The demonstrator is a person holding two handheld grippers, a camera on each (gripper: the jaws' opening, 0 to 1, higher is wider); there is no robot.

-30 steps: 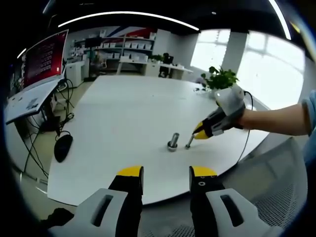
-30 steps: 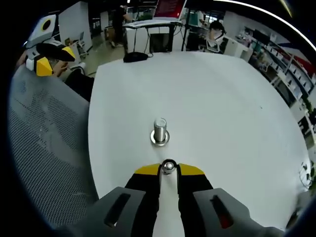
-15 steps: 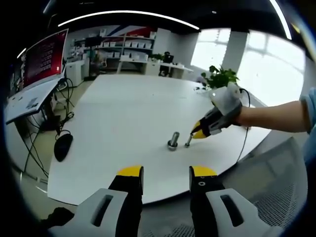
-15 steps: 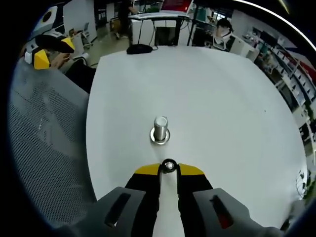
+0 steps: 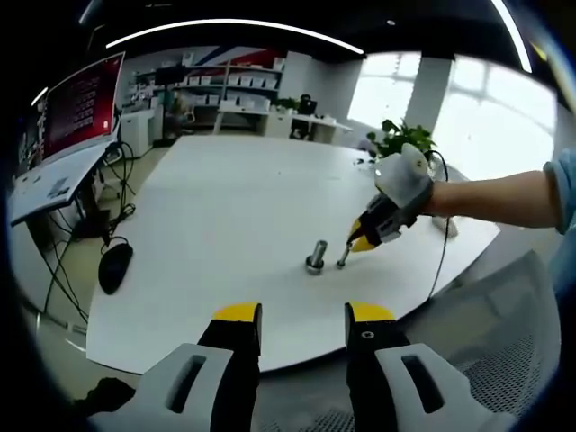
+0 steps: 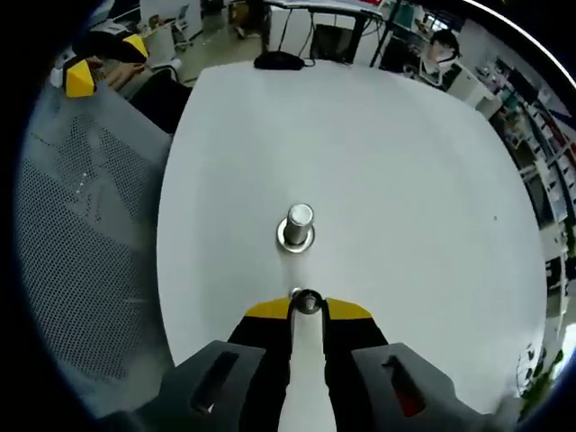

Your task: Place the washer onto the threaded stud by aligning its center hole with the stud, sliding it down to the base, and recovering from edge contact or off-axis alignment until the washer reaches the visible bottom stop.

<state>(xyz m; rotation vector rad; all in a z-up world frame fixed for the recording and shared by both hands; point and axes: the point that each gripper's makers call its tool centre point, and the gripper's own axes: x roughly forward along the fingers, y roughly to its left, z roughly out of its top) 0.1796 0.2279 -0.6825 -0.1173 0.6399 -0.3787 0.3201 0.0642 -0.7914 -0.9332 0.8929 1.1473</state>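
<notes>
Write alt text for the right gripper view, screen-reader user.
The right gripper pinches a small washer at its yellow tips, just short of an upright threaded stud on a white table. A mesh chair sits alongside.

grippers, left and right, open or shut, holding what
left gripper: open, holding nothing.
right gripper: shut on the washer, short of the stud.

No legible text anywhere
</notes>
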